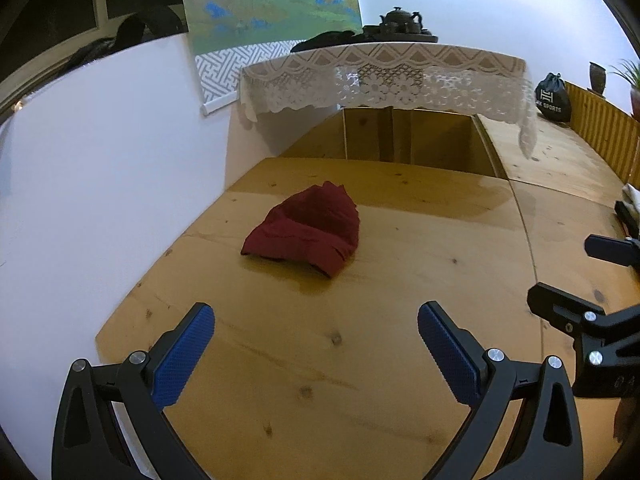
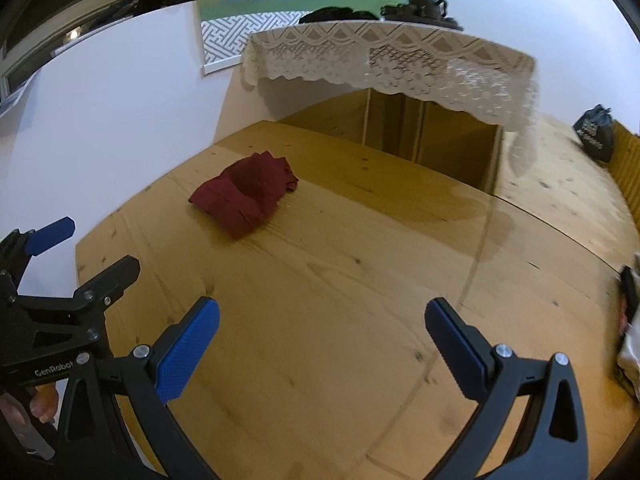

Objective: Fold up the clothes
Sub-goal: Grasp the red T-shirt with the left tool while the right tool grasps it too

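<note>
Nearest the cameras, the left gripper and the right gripper hang side by side above the near part of the wooden platform, each with its blue pads spread wide and nothing between them. Both sets of jaws are plainly open and empty, which suits a start: neither tool has reached any cloth yet, and holding them wide lets either one close on a fold when it arrives. In the right wrist view the left gripper appears at the left edge with a hand on its handle, so the two tools are near each other and level, aimed the same way. Farther in, toward the platform's left edge and the white wall, lies the garment, a dark red piece bunched into a rumpled heap, apart from both grippers with bare wood between. It looks crumpled rather than folded, so the judgement is that folding has not begun and the cloth must first be spread flat; the loose heap may drag or bunch if only one corner is pulled. Beyond it the platform drops into a recess, and past that a lace cloth drapes over a higher surface carrying a dark teapot. A black bag sits toward the far right corner.
</note>
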Demonstrator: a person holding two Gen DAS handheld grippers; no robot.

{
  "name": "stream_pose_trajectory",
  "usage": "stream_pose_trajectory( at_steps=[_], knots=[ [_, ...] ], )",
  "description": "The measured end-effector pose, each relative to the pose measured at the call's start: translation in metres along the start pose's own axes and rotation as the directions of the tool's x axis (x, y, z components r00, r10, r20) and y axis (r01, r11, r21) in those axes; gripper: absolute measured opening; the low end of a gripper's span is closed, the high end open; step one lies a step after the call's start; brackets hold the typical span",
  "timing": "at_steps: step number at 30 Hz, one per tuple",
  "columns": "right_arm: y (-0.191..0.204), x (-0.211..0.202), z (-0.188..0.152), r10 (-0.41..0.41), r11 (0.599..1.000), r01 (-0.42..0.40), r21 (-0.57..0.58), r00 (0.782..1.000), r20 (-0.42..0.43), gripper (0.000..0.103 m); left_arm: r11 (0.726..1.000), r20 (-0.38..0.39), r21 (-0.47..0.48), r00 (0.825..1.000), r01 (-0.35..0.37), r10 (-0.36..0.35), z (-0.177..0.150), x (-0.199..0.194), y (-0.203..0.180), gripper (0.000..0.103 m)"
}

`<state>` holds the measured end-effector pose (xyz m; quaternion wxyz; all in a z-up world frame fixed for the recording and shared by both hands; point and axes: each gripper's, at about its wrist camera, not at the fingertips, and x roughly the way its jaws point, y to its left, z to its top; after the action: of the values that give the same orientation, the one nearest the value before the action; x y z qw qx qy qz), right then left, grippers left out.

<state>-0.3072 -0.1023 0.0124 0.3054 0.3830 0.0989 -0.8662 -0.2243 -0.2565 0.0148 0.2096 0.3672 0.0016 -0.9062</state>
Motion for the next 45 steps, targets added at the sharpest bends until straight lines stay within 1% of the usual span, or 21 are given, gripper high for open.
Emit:
stream_pose_trajectory(
  at_steps=[3,7,11,14,16,18,21,22,23,25,27,29,33,35,37,39,40,41,43,44,45],
  knots=[
    [0.0,0.031,0.021,-0.01,1.0,0.01,-0.004,1.0,-0.018,0.103,0.999,-0.041,-0.028,0.999,0.021,-0.022,0.017,0.032,0.019,0.102],
    [-0.001,0.079,0.044,-0.016,1.0,0.016,0.008,0.997,-0.069,0.103,0.995,-0.115,-0.089,0.992,0.035,-0.045,0.035,0.081,0.051,0.102],
    [0.005,0.124,0.062,-0.038,0.999,0.039,0.003,0.993,-0.109,0.103,0.993,-0.154,-0.119,0.988,-0.028,0.009,0.047,0.124,0.074,0.1],
    [0.018,0.155,0.075,-0.09,0.995,0.086,-0.042,0.99,-0.109,0.103,0.989,-0.181,-0.141,0.983,-0.034,0.008,0.053,0.153,0.084,0.1],
    [0.025,0.173,0.084,-0.115,0.992,0.11,-0.057,0.987,-0.108,0.103,0.987,-0.209,-0.157,0.978,-0.031,-0.003,0.055,0.174,0.087,0.1],
    [0.03,0.195,0.094,-0.111,0.993,0.105,-0.05,0.986,-0.126,0.103,0.985,-0.237,-0.169,0.971,-0.032,-0.009,0.057,0.197,0.09,0.1],
    [0.038,0.224,0.108,-0.1,0.995,0.096,-0.031,0.982,-0.162,0.103,0.976,-0.296,-0.209,0.955,-0.057,-0.007,0.057,0.238,0.099,0.1],
    [0.04,0.232,0.111,-0.098,0.995,0.095,-0.025,0.98,-0.171,0.103,0.971,-0.315,-0.229,0.949,-0.067,-0.009,0.056,0.249,0.104,0.098],
    [0.042,0.239,0.113,-0.097,0.995,0.095,-0.019,0.98,-0.176,0.103,0.965,-0.334,-0.251,0.943,-0.075,-0.014,0.055,0.259,0.109,0.092],
    [0.047,0.251,0.116,-0.098,0.995,0.098,-0.011,0.977,-0.188,0.103,0.956,-0.363,-0.282,0.932,-0.086,-0.024,0.054,0.277,0.117,0.088],
    [0.05,0.26,0.114,-0.099,0.995,0.098,-0.016,0.973,-0.208,0.103,0.951,-0.366,-0.297,0.93,-0.09,-0.026,0.054,0.288,0.12,0.085],
    [0.052,0.266,0.11,-0.08,0.997,0.08,-0.01,0.97,-0.228,0.103,0.951,-0.367,-0.298,0.93,-0.078,-0.038,0.055,0.293,0.118,0.078],
    [0.053,0.273,0.105,-0.003,0.999,0.013,0.039,0.969,-0.247,0.103,0.96,-0.367,-0.275,0.928,-0.048,-0.059,0.056,0.297,0.11,0.071],
    [0.053,0.275,0.103,0.043,0.997,-0.024,0.077,0.967,-0.251,0.103,0.961,-0.365,-0.274,0.928,-0.029,-0.077,0.055,0.297,0.109,0.062],
    [0.053,0.275,0.101,0.072,0.994,-0.048,0.1,0.965,-0.252,0.102,0.961,-0.363,-0.275,0.927,-0.009,-0.096,0.055,0.296,0.11,0.058],
    [0.055,0.275,0.1,0.086,0.993,-0.06,0.104,0.961,-0.261,0.086,0.96,-0.36,-0.28,0.926,0.011,-0.115,0.055,0.295,0.109,0.052],
    [0.056,0.275,0.1,0.09,0.993,-0.066,0.1,0.96,-0.266,0.066,0.958,-0.361,-0.285,0.924,0.021,-0.127,0.055,0.295,0.108,0.048],
    [0.057,0.274,0.099,0.095,0.993,-0.071,0.096,0.958,-0.272,0.051,0.957,-0.362,-0.29,0.922,0.031,-0.14,0.054,0.295,0.107,0.046],
    [0.062,0.272,0.101,0.149,0.987,-0.125,0.1,0.943,-0.296,0.025,0.959,-0.367,-0.28,0.917,0.049,-0.154,0.054,0.295,0.103,0.044],
    [0.063,0.27,0.102,0.16,0.986,-0.136,0.1,0.941,-0.298,0.019,0.962,-0.364,-0.267,0.918,0.058,-0.157,0.055,0.293,0.1,0.039],
    [0.065,0.267,0.102,0.171,0.984,-0.147,0.101,0.939,-0.299,0.017,0.964,-0.36,-0.257,0.919,0.069,-0.162,0.055,0.292,0.098,0.035]
  ],
)
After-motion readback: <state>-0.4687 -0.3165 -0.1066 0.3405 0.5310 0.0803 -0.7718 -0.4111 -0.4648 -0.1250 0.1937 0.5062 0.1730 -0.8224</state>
